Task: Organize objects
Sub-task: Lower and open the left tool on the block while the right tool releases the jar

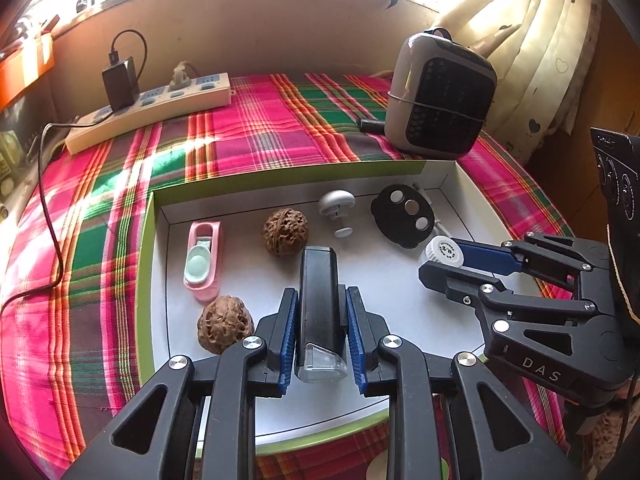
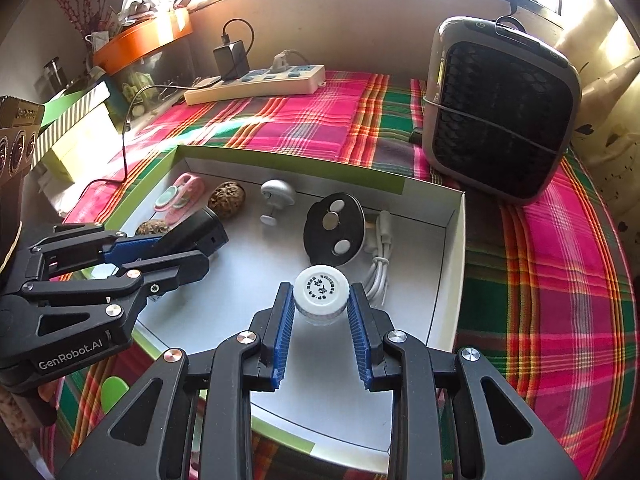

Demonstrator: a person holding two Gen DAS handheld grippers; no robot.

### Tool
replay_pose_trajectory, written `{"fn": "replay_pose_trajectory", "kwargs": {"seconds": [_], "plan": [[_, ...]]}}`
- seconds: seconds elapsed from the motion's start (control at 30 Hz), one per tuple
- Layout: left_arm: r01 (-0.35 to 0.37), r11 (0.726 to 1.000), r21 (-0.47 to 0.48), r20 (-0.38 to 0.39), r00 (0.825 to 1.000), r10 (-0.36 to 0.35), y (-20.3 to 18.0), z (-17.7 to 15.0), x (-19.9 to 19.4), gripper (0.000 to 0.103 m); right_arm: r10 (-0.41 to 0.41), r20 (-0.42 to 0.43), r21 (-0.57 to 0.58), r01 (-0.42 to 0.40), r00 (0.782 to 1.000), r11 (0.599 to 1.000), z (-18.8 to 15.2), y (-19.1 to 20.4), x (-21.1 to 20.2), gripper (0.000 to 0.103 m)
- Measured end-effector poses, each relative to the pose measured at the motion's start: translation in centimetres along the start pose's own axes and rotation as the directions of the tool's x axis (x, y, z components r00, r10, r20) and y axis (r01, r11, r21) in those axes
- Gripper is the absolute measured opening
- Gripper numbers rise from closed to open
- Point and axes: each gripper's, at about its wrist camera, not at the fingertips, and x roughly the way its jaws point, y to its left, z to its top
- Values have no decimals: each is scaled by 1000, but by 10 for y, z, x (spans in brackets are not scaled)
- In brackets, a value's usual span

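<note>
A shallow white box with a green rim (image 1: pixel 146 240) (image 2: pixel 460 240) lies on the plaid cloth. My left gripper (image 1: pixel 322 300) (image 2: pixel 188 240) is shut on a black bike light (image 1: pixel 320 292) (image 2: pixel 200 226), held just over the box floor. My right gripper (image 2: pixel 321 296) (image 1: pixel 436 258) is shut on a small white-capped jar (image 2: pixel 321 290) (image 1: pixel 443 250) at the box's right side. Inside lie two walnuts (image 1: pixel 285 232) (image 1: pixel 225 324), a pink holder (image 1: pixel 202 260), a grey knob (image 1: pixel 337 204), a black disc with silver dots (image 1: pixel 402 216) (image 2: pixel 334 230) and a white cable (image 2: pixel 378 264).
A grey fan heater (image 1: pixel 440 92) (image 2: pixel 500 108) stands behind the box on the right. A power strip with a black charger (image 1: pixel 152 108) (image 2: pixel 256 82) lies at the back left, its cord trailing over the cloth. Striped and green boxes (image 2: pixel 76 120) sit at the left edge.
</note>
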Motion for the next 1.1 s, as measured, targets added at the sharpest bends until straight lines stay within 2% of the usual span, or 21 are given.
{"fn": "replay_pose_trajectory", "kwargs": {"seconds": [0.37, 1.1], "plan": [[-16, 1000, -5, -11, 1000, 16, 4, 0, 9, 21, -49, 10, -22, 49, 999, 999, 0, 3, 3, 29], [-19, 1000, -23, -10, 1000, 18, 6, 1, 9, 22, -47, 28, -22, 47, 999, 999, -3, 4, 2, 29]]}}
